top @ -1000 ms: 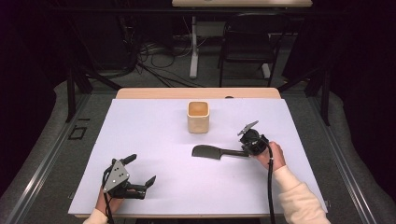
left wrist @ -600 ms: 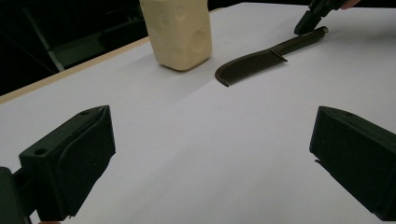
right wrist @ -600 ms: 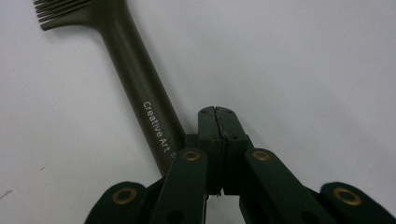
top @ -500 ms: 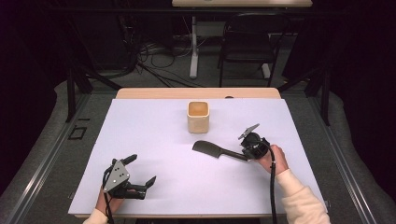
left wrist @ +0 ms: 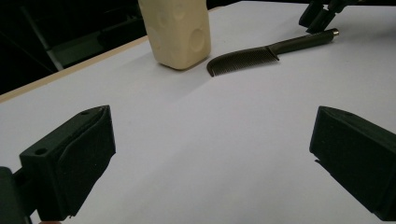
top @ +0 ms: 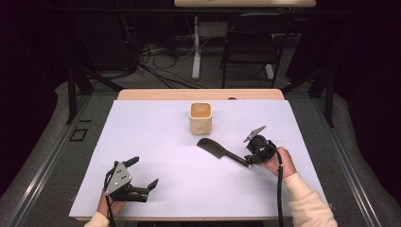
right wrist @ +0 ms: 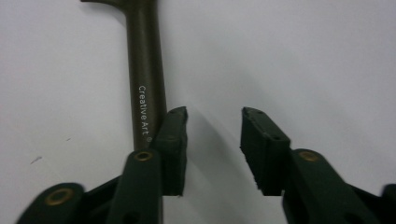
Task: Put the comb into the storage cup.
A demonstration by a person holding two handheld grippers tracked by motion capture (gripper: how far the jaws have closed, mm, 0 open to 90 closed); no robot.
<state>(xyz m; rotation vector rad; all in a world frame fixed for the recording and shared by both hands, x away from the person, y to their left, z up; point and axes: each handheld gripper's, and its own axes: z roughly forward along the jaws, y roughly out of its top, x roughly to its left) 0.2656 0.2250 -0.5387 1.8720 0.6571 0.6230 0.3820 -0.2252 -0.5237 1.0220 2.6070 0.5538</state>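
A black comb (top: 218, 150) with a long handle lies flat on the white table (top: 156, 137), just in front of a cream cup (top: 201, 118). At the handle's end, low over the table, my right gripper (top: 249, 160) stands open; its jaws have just been opening. In the right gripper view nothing is between the jaws of the right gripper (right wrist: 215, 123), and the comb handle (right wrist: 145, 70) lies just outside the left jaw. My left gripper (top: 144, 171) rests open and empty at the front left. The left gripper view shows the cup (left wrist: 180, 30) and comb (left wrist: 261, 53) ahead.
A wooden strip (top: 198, 94) edges the table's far side. A chair (top: 250, 47) and cables stand on the dark floor beyond. White surface spreads wide between the two grippers.
The comb has swung from lying level to slanting, its handle end drawn nearer together with the right gripper. The right gripper's jaws have then come apart off the handle. The left gripper has kept still.
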